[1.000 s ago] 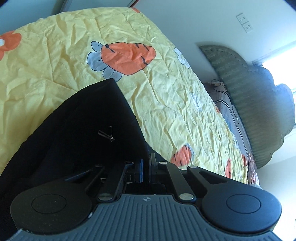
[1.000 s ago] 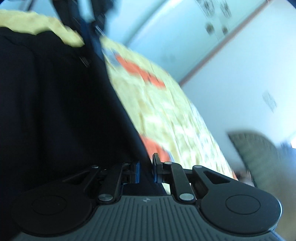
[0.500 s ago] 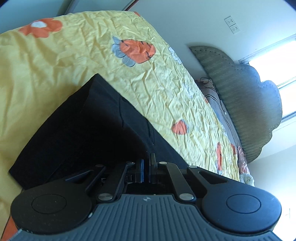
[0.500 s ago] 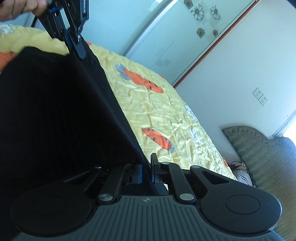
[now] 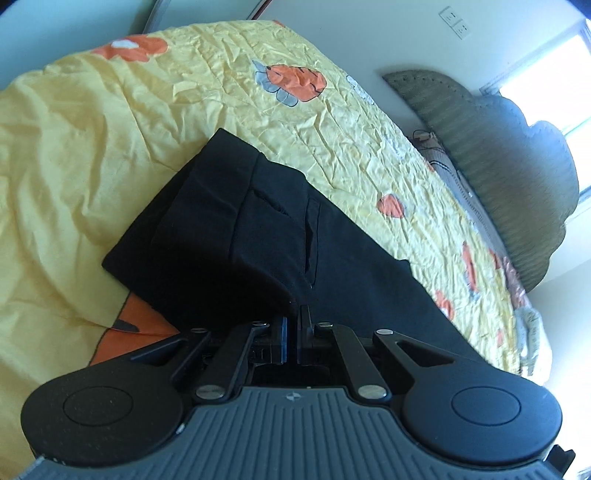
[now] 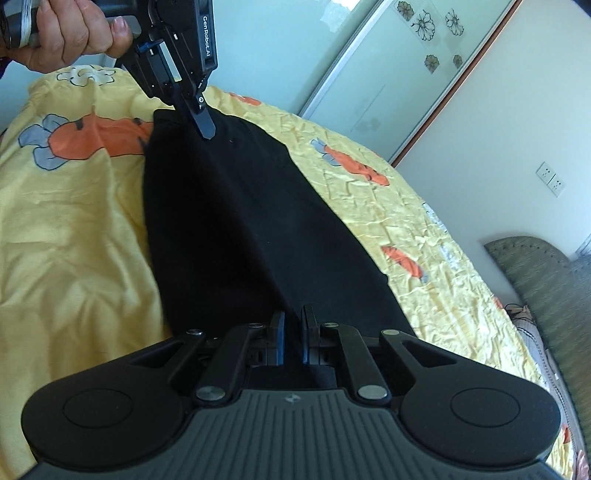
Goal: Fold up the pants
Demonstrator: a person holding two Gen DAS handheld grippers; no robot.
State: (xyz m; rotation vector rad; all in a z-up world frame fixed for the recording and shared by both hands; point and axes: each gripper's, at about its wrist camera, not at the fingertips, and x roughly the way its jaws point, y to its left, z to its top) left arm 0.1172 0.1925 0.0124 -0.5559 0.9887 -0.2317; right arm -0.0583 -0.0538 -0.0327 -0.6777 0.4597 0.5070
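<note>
The black pants lie on the yellow bedspread, with one layer folded over another and a pocket slit showing. Their near edge rises into my left gripper, which is shut on the cloth. In the right wrist view the pants stretch as a long dark strip from my right gripper, shut on the near end, to the left gripper. That gripper pinches the far end and is held by a person's hand.
The bedspread with orange carrot prints covers the whole bed. A green padded headboard and pillows stand at the right end. A sliding wardrobe door and wall sockets are behind the bed.
Both grippers have drawn back across the bed with the cloth. The pants, earlier hanging close like a curtain, now stretch lower and longer over the bedspread, with more of the bed showing.
</note>
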